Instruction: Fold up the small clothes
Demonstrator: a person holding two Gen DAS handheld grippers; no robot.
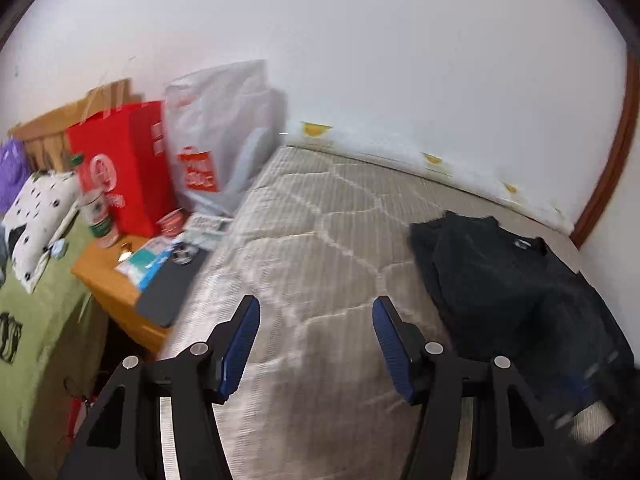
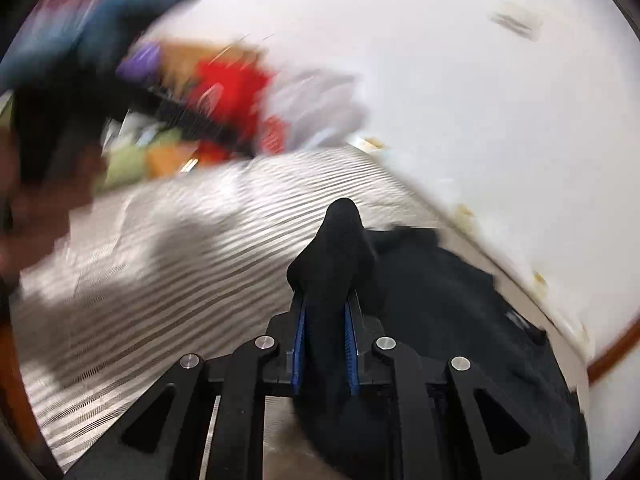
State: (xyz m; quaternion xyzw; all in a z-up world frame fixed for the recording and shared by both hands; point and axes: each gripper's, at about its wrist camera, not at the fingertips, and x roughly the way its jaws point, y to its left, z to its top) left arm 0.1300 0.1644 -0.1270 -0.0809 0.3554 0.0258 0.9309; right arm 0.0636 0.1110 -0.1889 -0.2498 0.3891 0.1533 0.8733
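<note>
My left tool (image 1: 316, 344) hangs open and empty over the bed (image 1: 320, 240), the dark garment (image 1: 500, 280) lying off to its right by the wall. My right tool (image 2: 325, 344) is clamped on a bunched fold of that cloth poking straight forward; I judge I should carry it level across, along the garment's length beside the wall.

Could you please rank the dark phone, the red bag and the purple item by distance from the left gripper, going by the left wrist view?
From the left gripper:
1. Dark phone, on the wooden stand's near edge, left.
2. Red bag, upright behind it.
3. Purple item, far left edge.
</note>
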